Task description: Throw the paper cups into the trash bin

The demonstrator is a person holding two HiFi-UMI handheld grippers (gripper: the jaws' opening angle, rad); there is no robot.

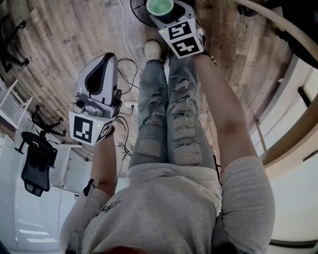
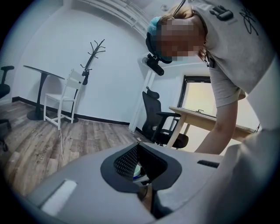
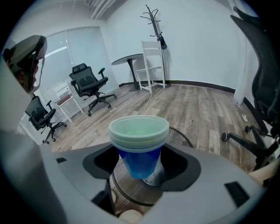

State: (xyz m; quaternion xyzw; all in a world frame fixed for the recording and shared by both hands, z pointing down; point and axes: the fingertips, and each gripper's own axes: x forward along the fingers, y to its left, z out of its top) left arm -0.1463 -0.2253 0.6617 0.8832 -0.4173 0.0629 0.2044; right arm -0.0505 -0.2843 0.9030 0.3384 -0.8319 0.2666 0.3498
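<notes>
From the head view we see the right gripper over the trash bin, its fingers holding the stacked paper cups. The left gripper hangs well back from the bin, and the script print on the shirt is too small to read. In the left gripper view the fingers sit narrow, tips together, nothing between them. In the right gripper view the blue cups, pale green at the rims, hang above the mesh bin's mouth, with bare plank floor open beyond its far edge.

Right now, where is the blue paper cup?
The blue paper cup is held in the right gripper, at the head view's top, over the mesh trash bin.
</notes>
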